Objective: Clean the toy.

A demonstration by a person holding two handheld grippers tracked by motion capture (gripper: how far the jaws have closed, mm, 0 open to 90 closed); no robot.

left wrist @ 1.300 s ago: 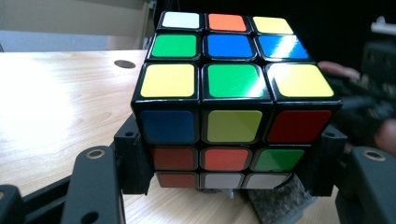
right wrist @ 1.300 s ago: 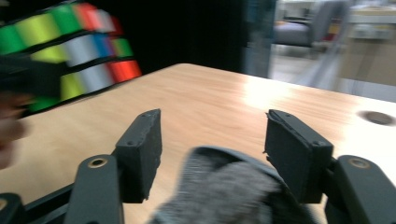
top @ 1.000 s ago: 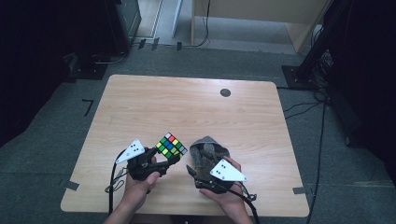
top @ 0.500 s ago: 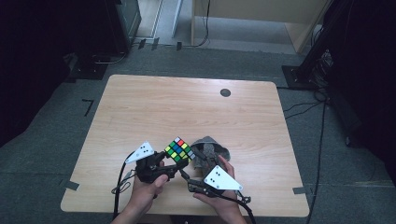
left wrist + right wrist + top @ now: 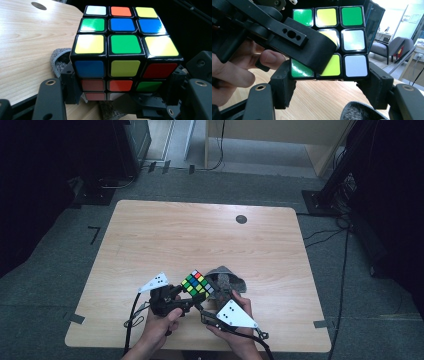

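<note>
Rubik's cube (image 5: 197, 284) is held above the desk (image 5: 200, 235) near its front edge, clamped in the left gripper (image 5: 184, 299). The right gripper (image 5: 207, 310) has just been closing and brackets its lower layer. A grey cloth (image 5: 231, 281) lies just behind.

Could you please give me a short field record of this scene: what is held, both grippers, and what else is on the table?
held thing: puzzle cube, lifted off the table
left gripper: shut on the cube's lower layers
right gripper: jaws either side of the cube's bottom layer, just been closing, pads against it
other thing: grey pouch, lying on the table behind the cube
</note>
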